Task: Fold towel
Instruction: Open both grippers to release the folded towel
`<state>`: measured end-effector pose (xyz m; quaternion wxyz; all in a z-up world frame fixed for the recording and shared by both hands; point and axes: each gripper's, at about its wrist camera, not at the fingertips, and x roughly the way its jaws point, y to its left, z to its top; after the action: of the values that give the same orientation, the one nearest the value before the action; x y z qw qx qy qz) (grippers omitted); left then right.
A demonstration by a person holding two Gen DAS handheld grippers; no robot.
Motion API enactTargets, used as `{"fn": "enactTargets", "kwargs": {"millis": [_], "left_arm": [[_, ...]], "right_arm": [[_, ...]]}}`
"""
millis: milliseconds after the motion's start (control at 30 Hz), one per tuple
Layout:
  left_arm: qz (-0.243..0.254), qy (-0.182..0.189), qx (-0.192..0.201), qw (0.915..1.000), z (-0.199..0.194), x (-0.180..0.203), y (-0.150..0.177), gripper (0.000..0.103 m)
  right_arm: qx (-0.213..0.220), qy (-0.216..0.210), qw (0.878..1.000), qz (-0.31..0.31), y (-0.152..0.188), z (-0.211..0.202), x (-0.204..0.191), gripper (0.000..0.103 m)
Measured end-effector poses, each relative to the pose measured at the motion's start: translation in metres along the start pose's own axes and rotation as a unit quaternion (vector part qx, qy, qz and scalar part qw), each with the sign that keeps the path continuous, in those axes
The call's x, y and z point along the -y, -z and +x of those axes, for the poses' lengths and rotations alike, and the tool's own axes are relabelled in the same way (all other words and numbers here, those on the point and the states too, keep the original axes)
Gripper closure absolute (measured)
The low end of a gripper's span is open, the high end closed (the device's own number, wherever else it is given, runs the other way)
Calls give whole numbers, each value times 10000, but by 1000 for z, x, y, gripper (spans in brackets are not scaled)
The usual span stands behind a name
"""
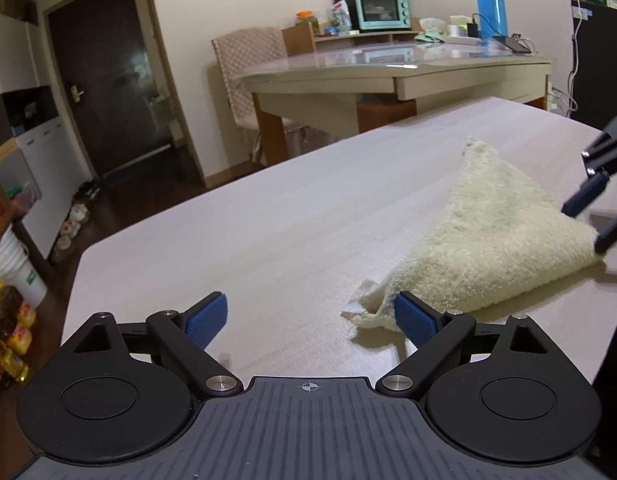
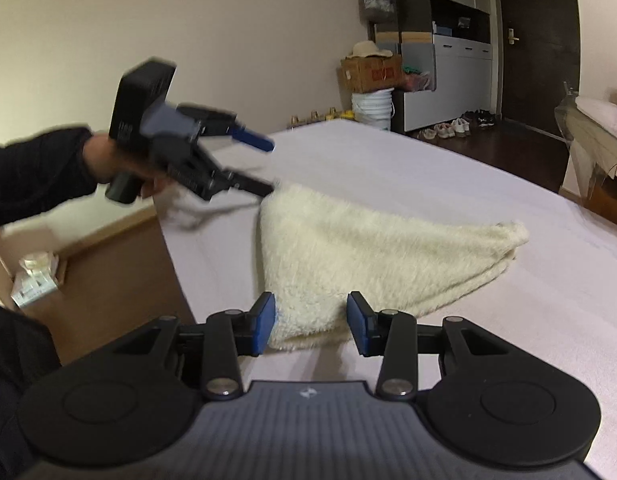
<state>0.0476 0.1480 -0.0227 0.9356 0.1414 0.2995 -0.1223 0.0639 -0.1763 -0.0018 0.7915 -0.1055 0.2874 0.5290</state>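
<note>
Centrally, a cream towel (image 2: 372,252) is shown lying folded into a rough triangle on the pale surface (image 2: 448,168), near the edge at which the person stands; one tip is seen pointing away in the left wrist view, and a small label (image 1: 358,302) is visible at its near corner. The left gripper (image 1: 308,318) is held low over the surface with its fingers (image 1: 206,316) wide apart and nothing between them; the right-hand blue pad lies just beside the towel's near corner, and whether it touches the cloth cannot be told. The right gripper (image 2: 310,322) is shown with its fingers (image 2: 264,324) partly apart and the towel's near folded edge between them; the left pad lies at the cloth, the right one stands clear, so the towel is not clamped. A hand (image 2: 108,160) in a dark sleeve (image 2: 36,172) is seen carrying the blurred left gripper at the towel's far corner. Behind, a second table (image 1: 388,76) bearing a blue flask (image 1: 490,4) is shown.
</note>
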Motion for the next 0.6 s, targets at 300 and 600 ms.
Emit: {"fn": "enactTargets", "kwargs": {"millis": [300, 600], "left_arm": [[186, -39, 11, 9998, 25, -12, -17, 8], [-33, -176, -1, 9998, 26, -10, -22, 9]], "right_arm": [[103, 378, 9992, 91, -1, 21, -26, 46], [225, 570, 9973, 410, 3, 7, -38, 44]]}}
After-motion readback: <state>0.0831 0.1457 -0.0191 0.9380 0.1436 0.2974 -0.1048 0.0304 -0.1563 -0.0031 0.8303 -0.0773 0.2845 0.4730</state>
